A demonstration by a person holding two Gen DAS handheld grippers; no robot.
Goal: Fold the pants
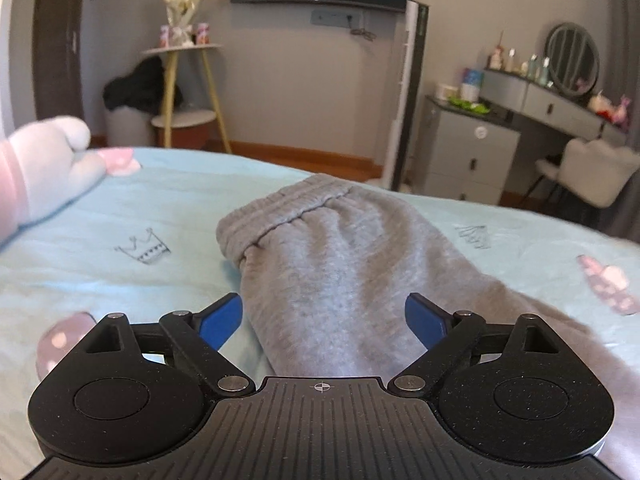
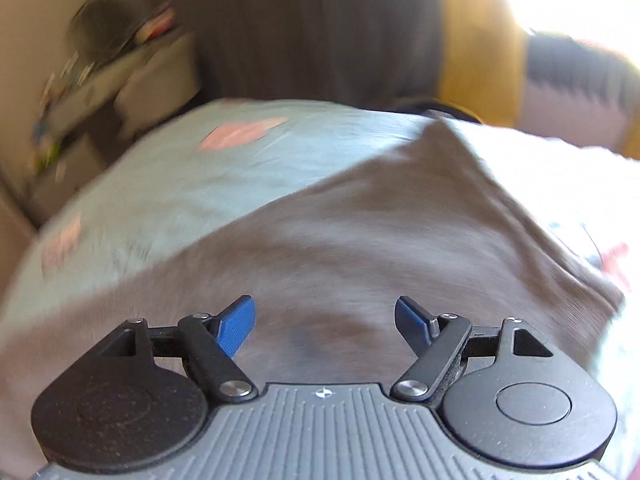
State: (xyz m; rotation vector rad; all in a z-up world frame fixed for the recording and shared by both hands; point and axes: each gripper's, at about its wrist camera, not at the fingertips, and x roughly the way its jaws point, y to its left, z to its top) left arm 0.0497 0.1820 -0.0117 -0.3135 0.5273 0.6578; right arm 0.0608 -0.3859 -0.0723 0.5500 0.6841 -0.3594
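Note:
Grey sweatpants (image 1: 340, 264) lie on a light blue bedsheet (image 1: 120, 208), the ribbed waistband (image 1: 280, 208) at the far end. My left gripper (image 1: 323, 320) is open just above the grey fabric, blue fingertips (image 1: 222, 322) spread to either side and holding nothing. In the blurred right wrist view the same grey pants (image 2: 360, 232) spread across the bed. My right gripper (image 2: 325, 322) is open and empty over the cloth.
A white and pink plush toy (image 1: 44, 168) lies at the bed's left. Beyond the bed stand a yellow-legged side table (image 1: 184, 80), grey drawers (image 1: 468, 152), a vanity desk (image 1: 552, 104) with a round mirror, and a white chair (image 1: 588, 172).

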